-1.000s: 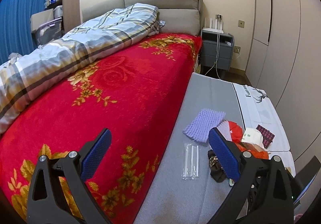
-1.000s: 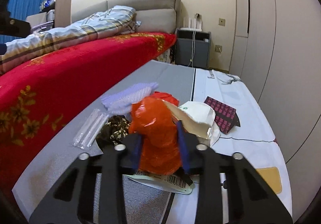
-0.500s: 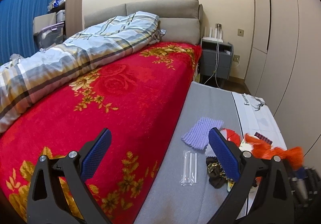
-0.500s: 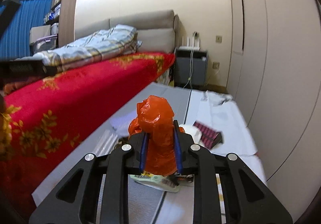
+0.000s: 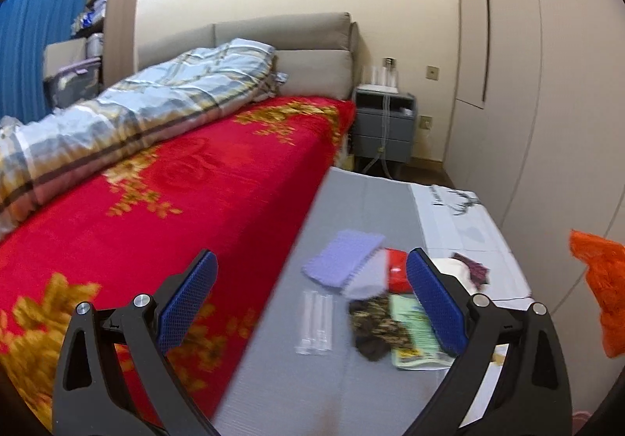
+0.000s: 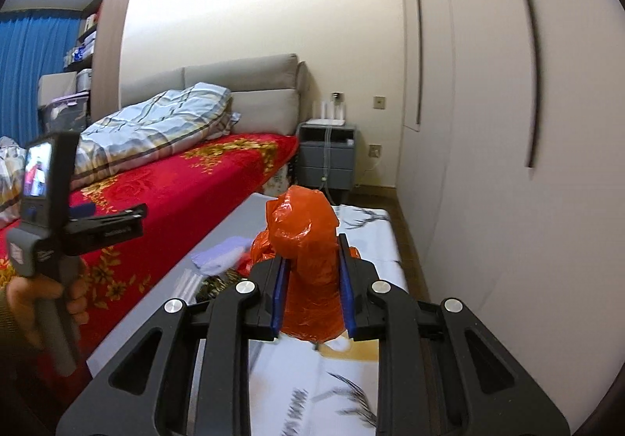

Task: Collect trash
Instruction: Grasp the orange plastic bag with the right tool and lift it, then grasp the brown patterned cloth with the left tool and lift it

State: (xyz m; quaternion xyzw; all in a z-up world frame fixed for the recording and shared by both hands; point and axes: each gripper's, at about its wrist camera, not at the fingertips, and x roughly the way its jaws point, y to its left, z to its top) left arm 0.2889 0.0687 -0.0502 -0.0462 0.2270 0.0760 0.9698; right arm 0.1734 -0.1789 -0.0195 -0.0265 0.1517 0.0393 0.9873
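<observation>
My right gripper is shut on a crumpled orange plastic bag, held up above the floor mats; the same orange bag shows at the right edge of the left wrist view. My left gripper is open with nothing between its blue pads, above a grey mat. On that mat lie a clear plastic sleeve, a purple foam net, a red packet, a dark patterned wrapper and a green leaflet.
A bed with a red flowered blanket and a plaid quilt fills the left. A grey nightstand stands by the headboard. Wardrobe doors line the right. A hand holds the left gripper's handle.
The right gripper has risen with the orange bag, lifting it off the pile of litter. The left gripper has shifted a little and tilted, so the litter sits more centred before it.
</observation>
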